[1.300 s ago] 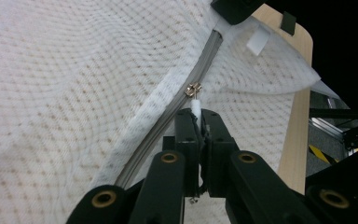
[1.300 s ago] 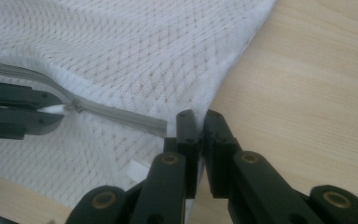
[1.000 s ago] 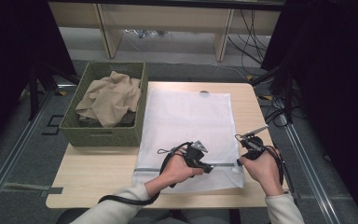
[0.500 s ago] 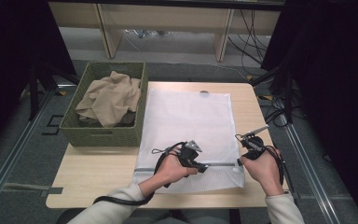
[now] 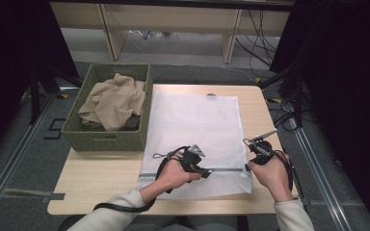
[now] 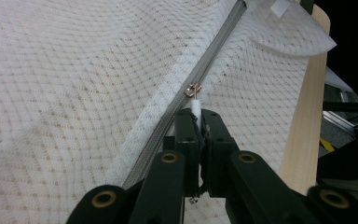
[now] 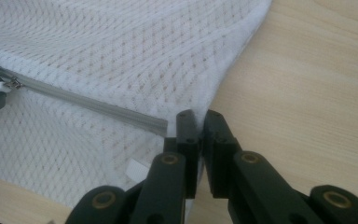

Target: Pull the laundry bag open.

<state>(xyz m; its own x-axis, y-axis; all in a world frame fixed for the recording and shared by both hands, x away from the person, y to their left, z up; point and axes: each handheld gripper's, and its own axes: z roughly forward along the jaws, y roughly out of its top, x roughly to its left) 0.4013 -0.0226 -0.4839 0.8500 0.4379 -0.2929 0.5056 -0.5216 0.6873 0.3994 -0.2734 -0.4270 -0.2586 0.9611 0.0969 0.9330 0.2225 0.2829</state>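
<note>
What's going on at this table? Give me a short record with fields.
Work: unzipping a white mesh laundry bag lying flat on the table
Left gripper: shut on the white zipper pull, partway along the grey zipper
Right gripper: shut on the bag's edge at the zipper's end
Basket: green, woven, left of the bag, holds beige cloth

High view looks down from above the table (image 5: 101,178); both gripper views sit close over the shared mesh bag (image 5: 197,125).
</note>
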